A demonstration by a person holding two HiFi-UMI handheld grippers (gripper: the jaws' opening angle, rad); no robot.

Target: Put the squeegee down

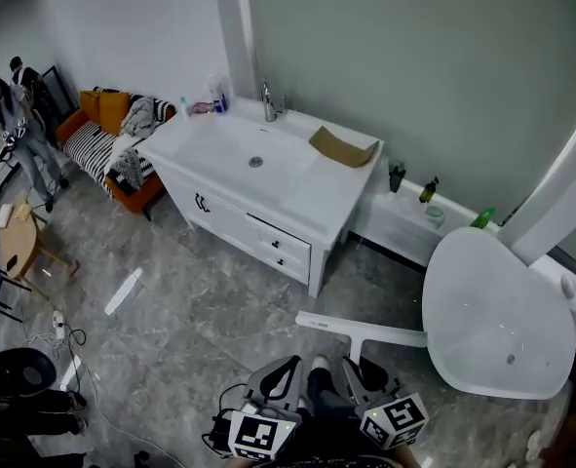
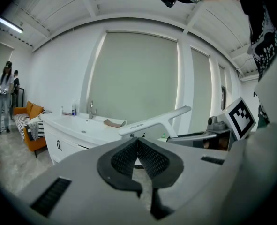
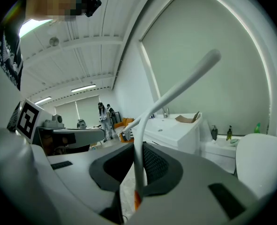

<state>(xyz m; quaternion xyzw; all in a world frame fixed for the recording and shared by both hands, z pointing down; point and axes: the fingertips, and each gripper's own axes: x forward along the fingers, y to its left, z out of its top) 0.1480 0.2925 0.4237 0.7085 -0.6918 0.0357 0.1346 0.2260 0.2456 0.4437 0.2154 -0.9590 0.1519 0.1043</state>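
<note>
— Any wording you can make out anywhere?
— None legible; the squeegee [image 2: 152,122] carries a short dark line of print on its head, too small to read; the marker cubes [image 1: 258,437] show only black-and-white square patterns, no letters.
— And the bottles [image 1: 216,96] by the tap?
— Labels too small; nothing readable there either.

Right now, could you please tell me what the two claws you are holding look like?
The left claw and right claw are matching light grey moulded shells with dark slots. Their inner pads are black and finely ribbed. Each carries a white cube printed with black square markers, and black cables loop beside the left one.
</note>
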